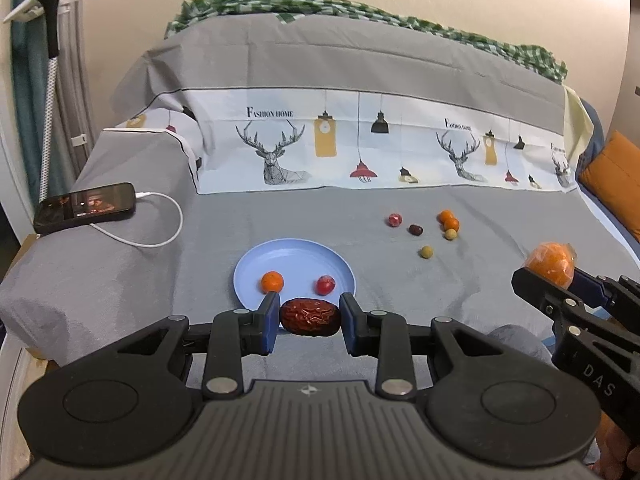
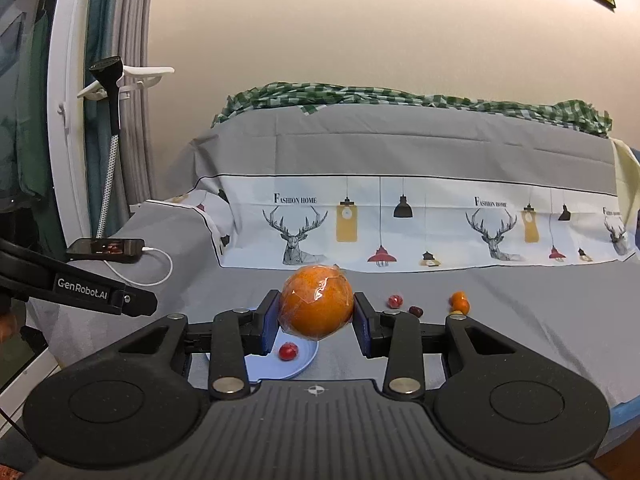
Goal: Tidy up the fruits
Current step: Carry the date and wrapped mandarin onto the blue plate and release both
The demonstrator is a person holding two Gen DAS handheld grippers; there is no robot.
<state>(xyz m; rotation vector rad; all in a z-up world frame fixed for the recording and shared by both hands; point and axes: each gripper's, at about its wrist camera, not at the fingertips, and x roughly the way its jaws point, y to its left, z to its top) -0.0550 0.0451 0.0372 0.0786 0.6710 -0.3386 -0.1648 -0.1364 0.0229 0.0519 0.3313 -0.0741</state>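
Note:
My left gripper point(image 1: 308, 320) is shut on a wrinkled dark red date point(image 1: 309, 317), held over the near rim of a light blue plate point(image 1: 296, 260). The plate holds a small orange point(image 1: 272, 281) and a small red fruit point(image 1: 325, 285). My right gripper point(image 2: 316, 320) is shut on a plastic-wrapped orange point(image 2: 317, 301), above the plate point(image 2: 280, 366); it also shows in the left wrist view point(image 1: 550, 268) at the right. Several loose fruits lie on the grey sheet: a red one point(image 1: 394, 220), a dark date point(image 1: 415, 229), two small oranges point(image 1: 449, 219), two yellowish ones point(image 1: 426, 252).
A phone point(image 1: 86, 207) on a white charging cable point(image 1: 160, 236) lies on the left armrest. A printed cover with deer drapes the backrest point(image 1: 360, 140). An orange cushion point(image 1: 616, 176) is at the far right. A garment steamer point(image 1: 50, 40) stands at the left.

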